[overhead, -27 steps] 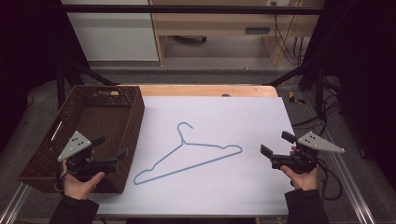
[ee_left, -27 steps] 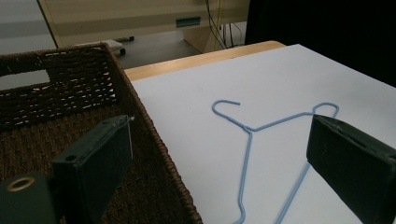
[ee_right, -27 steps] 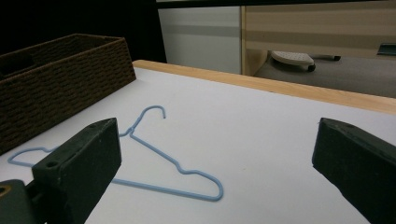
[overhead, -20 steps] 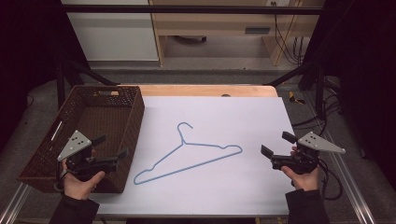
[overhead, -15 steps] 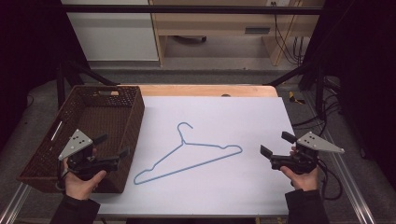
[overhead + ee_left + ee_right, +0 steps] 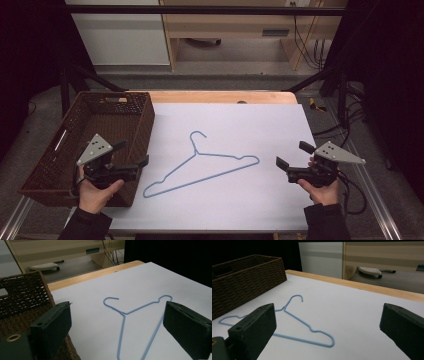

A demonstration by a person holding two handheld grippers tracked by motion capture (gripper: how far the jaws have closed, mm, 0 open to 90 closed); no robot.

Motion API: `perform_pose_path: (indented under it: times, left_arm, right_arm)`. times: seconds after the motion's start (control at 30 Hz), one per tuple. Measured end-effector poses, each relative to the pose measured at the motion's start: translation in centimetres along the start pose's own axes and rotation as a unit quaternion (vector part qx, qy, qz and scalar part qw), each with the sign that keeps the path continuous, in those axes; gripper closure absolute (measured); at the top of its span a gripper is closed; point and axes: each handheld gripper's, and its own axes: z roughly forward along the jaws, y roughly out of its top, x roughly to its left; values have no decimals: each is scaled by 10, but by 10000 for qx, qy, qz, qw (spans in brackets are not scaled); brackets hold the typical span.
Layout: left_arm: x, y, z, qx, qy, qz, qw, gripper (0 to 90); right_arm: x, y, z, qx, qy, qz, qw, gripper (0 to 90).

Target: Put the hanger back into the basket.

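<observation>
Judged the thin wire hanger (image 6: 201, 164) the main hazard; lay flat on the white sheet (image 6: 250, 125), so pads closing from above would likely skate over the wire or push it sideways rather than lift it; judged a pinch near one end apt to let the far end swing and drag; judged the hook (image 6: 198, 135) likely to snag on the weave of the basket (image 6: 127, 107) if carried over that rim carelessly (rim stood just beside the hanger's lower-left end); judged a two-sided grab risky too, since uneven pulls could bend the frame. As for placement: lay between the two tools, roughly mid-table, hook toward the far edge, long bar running from lower left up to the right shoulder. Left gripper (image 6: 135, 156) hovered over the basket's near corner, jaws spread wide with nothing between them, close to the lower-left end of the wire but not touching; in the left gripper view the hanger (image 6: 135, 322) sat ahead, framed between the jaws. Right gripper (image 6: 294, 159) held near the right edge, likewise gaping and empty, a little apart from the right shoulder; in the right gripper view the hanger (image 6: 294, 322) lay ahead and to the left, basket (image 6: 244, 287) beyond.
</observation>
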Motion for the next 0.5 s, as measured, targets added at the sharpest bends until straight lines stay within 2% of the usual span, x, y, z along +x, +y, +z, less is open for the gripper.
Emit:
perform_pose_path:
  times: [0.23, 0.4, 0.43, 0.47, 0.5]
  left_arm:
    - [-7, 10, 16, 136, -118, 96, 9998, 90]
    - [-13, 13, 38, 342, -204, 205, 9990, 94]
    - [-13, 13, 38, 342, -204, 205, 9990, 96]
    - [-15, 13, 45, 422, -229, 218, 9986, 98]
    - [-15, 13, 45, 422, -229, 218, 9986, 99]
  right_arm:
    - [2, 1, -1, -5, -10, -21, 10000, 13]
    - [2, 1, 1, 27, -7, -36, 10000, 13]
    - [2, 1, 1, 27, -7, -36, 10000, 13]
    - [2, 0, 1, 24, 6, -36, 10000, 13]
    - [3, 0, 1, 22, 4, -21, 10000, 13]
